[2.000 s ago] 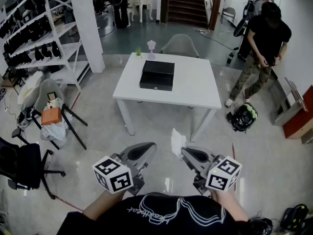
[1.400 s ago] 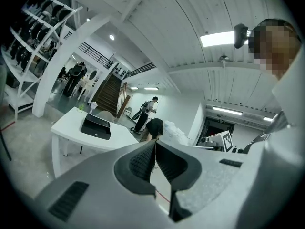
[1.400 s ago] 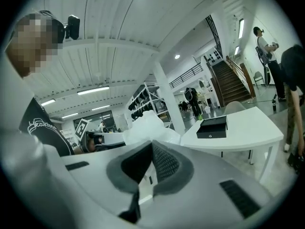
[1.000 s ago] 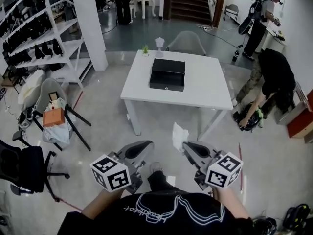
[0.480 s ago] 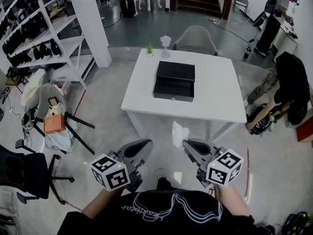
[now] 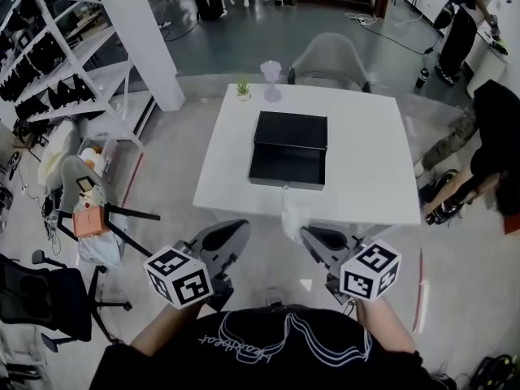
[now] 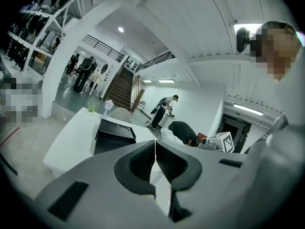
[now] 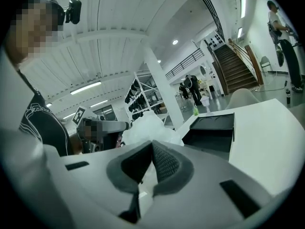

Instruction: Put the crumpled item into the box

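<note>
A black box [image 6: 289,149] stands open on the white table [image 6: 366,177] ahead of me. My right gripper [image 6: 307,236] is shut on the crumpled white item [image 6: 293,215], which it holds up just short of the table's near edge. In the right gripper view the crumpled item [image 8: 148,127] bulges above the closed jaws of the right gripper [image 8: 152,146], with the box [image 8: 212,128] beyond. My left gripper [image 6: 236,231] hangs beside it, shut and holding nothing. In the left gripper view the left gripper [image 7: 155,144] has its jaws together, with the box [image 7: 112,134] behind them.
A small plant [image 6: 243,87] and a white vase [image 6: 270,77] stand at the table's far edge, and a grey chair [image 6: 329,57] behind it. Shelving [image 6: 57,63] and a pillar [image 6: 140,35] are on the left, with cluttered chairs [image 6: 89,210]. People [image 6: 491,120] are on the right.
The table and the box have come closer and now lie right in front of the grippers. Both grippers keep their places, the right one still holding the crumpled item.
</note>
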Motion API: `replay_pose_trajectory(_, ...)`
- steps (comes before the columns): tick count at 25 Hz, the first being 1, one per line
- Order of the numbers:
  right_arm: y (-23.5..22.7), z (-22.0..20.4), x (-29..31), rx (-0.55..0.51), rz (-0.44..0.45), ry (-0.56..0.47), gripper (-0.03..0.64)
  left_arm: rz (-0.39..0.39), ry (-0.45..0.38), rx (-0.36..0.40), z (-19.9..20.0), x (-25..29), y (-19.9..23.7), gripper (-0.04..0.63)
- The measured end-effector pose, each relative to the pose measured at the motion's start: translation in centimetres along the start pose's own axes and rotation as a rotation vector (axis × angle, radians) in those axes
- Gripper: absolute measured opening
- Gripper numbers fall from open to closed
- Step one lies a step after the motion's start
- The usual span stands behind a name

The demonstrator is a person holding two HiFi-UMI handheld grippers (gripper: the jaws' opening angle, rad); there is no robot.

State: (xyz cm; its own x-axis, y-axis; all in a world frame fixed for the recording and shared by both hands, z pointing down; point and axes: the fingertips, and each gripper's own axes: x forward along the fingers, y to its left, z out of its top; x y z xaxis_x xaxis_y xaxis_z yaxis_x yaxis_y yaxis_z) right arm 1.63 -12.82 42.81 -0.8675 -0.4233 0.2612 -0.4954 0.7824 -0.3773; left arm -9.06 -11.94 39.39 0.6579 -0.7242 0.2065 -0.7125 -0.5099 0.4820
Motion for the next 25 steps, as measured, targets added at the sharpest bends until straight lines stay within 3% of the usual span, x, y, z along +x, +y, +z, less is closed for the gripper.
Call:
replay_pose_trajectory(17,-7.3,1.9,4.3,-0.141,-0.172,0.068,0.005,-0.038,0.037,-0.004,1.4,6.1,6.2,0.008)
replay_pose_trajectory(25,-12.7,1.6,7.0,-0.167,-0.283,0.174,0.006,-0.064,0.075,-0.015,2.0,8.9,9.1,0.008)
